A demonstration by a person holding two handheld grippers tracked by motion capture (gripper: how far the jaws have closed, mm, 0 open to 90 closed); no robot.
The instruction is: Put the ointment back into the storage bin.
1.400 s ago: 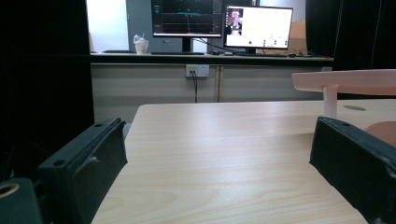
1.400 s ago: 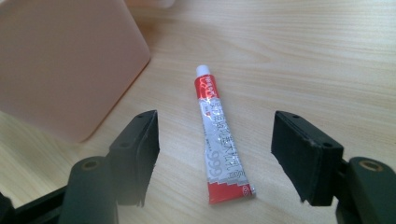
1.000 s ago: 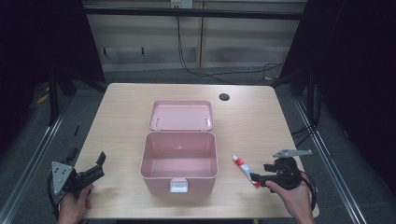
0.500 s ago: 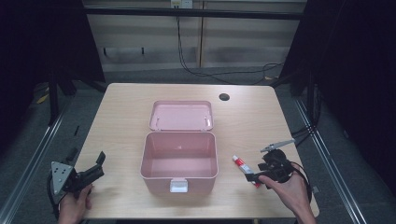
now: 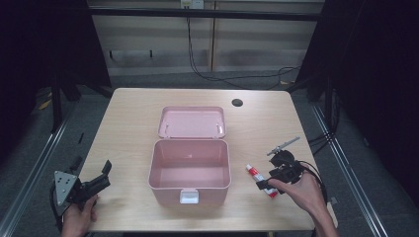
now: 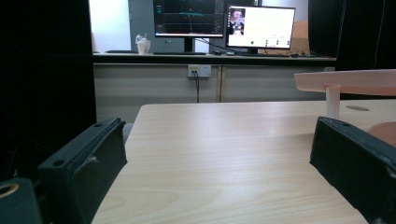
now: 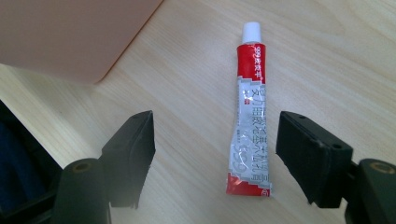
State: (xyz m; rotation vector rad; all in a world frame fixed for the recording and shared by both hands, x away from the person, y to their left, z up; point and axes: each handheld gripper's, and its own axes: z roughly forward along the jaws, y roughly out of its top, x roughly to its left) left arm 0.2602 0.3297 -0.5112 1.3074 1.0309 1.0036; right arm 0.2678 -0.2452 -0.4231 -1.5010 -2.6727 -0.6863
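You are at the reaching step: your right gripper [image 5: 269,181] hangs just over the little tube [image 5: 261,180], and its jaws are spread wide with nothing in them. In the right gripper view the tube [image 7: 248,116] lies flat on the wood between the two jaws, closer to the right one, with its white cap pointing to 12 o'clock. Nothing is pinching it yet.

On the table [image 5: 128,123] the tube sits at about 3 o'clock from the pink box [image 5: 190,170], just beside its right wall but not touching it. The box is open and looks bare inside. Its lid [image 5: 191,122] lies flat at 12 o'clock from the box.

Next, I think you need to go down a bit, slide over so the tube is in the middle of the jaws, then squeeze gently across its thin body. It is soft and flat, so a hard squeeze could squash it.

Your left gripper [image 5: 94,185] rests at 9 o'clock from the box, well apart from it, with its jaws wide and holding nothing.

Count: one tube, one box, one lid, two grippers, and one small dark hole [image 5: 237,102] in the table.
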